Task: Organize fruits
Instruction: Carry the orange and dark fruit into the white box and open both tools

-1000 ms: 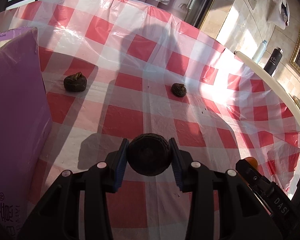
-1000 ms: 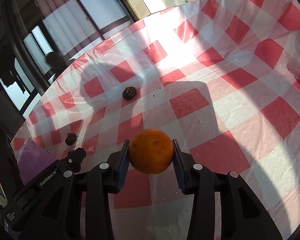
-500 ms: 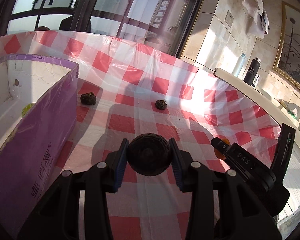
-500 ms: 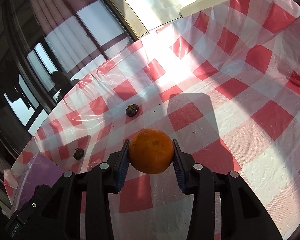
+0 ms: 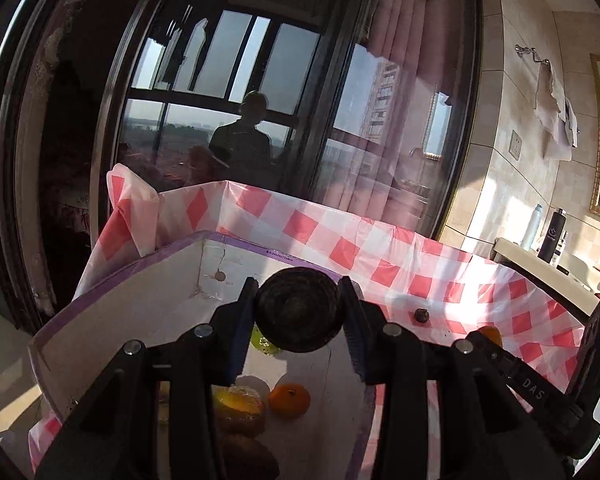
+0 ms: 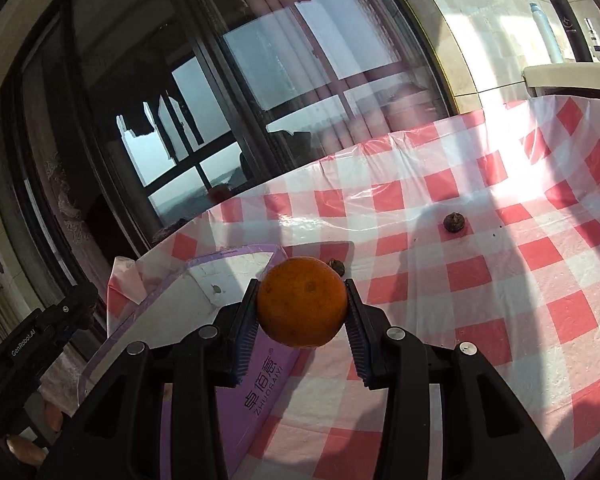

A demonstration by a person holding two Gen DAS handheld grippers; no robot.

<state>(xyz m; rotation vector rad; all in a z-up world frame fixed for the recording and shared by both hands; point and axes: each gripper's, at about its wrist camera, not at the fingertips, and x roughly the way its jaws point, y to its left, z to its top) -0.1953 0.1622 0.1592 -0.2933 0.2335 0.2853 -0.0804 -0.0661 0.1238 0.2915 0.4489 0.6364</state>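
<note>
- Fruits under sorting: dark round fruit (image 5: 299, 311) clamped in left gripper (image 5: 299, 316), orange (image 6: 302, 301) clamped in right gripper (image 6: 302, 308).
- Left side: purple box (image 5: 120, 280) standing open on checked tablecloth (image 5: 380, 256), white inside; small orange (image 5: 289, 400), yellowish fruit (image 5: 236, 400) and brownish fruit (image 5: 244, 456) already lying on its floor.
- Left gripper: jaws closed part-way on dark fruit, blue pads pressed to both flanks; fruit held above box opening, clear of the walls.
- Dark fruit: matt brown-black, wrinkled skin, raised stub facing camera, flattened round form.
- Step in hand, as judged: delivery of held fruit into box. Next move for left side: lower slightly, open jaws, release over a bare patch of floor, avoiding the pieces already there.
- Right gripper: jaws closed part-way on orange, gripped at widest girth; held near box's right wall, seemingly above its outside face rather than the opening.
- Orange: bright, dimpled peel, a few dark specks, no visible damage.
- Next move for right side, as judged: shift leftward over rim before release.
- Further right: small dark fruit (image 6: 454, 223) left on cloth, well apart from box; another dark piece (image 6: 337, 266) partly hidden behind orange.
</note>
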